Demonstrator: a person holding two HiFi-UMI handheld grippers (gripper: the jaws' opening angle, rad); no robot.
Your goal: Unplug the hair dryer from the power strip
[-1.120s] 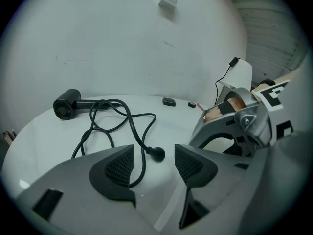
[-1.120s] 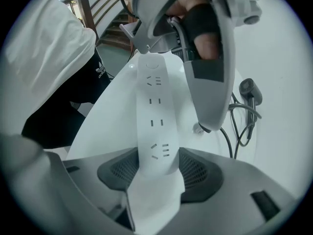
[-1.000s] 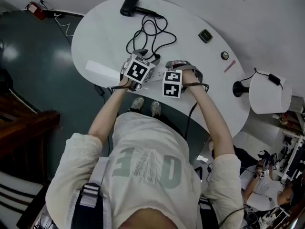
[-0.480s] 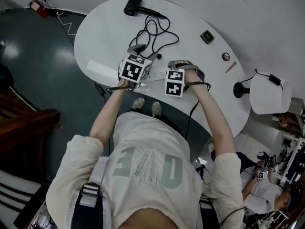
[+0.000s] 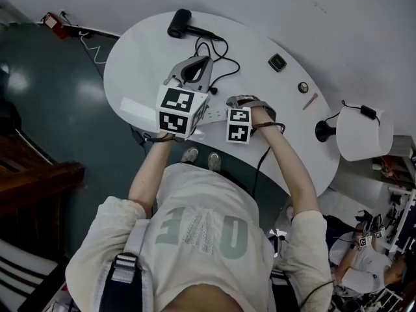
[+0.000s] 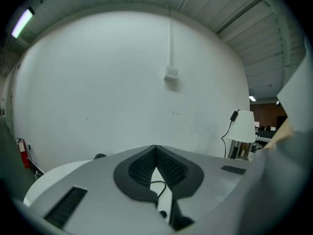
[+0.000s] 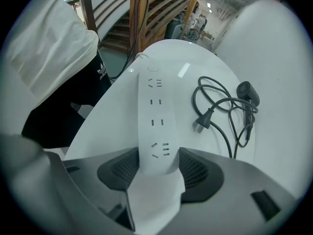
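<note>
Lying loose on the white oval counter (image 5: 143, 51), the dark plug (image 7: 203, 120) of the black hair dryer (image 5: 179, 23) rests beside the white power strip (image 7: 155, 116), which the right gripper (image 7: 156, 156) holds clamped in its fingers. The left gripper (image 6: 156, 150) has just closed its fingers together, empty.

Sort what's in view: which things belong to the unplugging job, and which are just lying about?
Job:
- hair dryer
- its plug, already out, lying on the table
- power strip, clamped by the right gripper
- left gripper, jaws just closed on nothing

Lying about:
- table lamp
- small dark square item
- small round item
- pinkish stick
</note>
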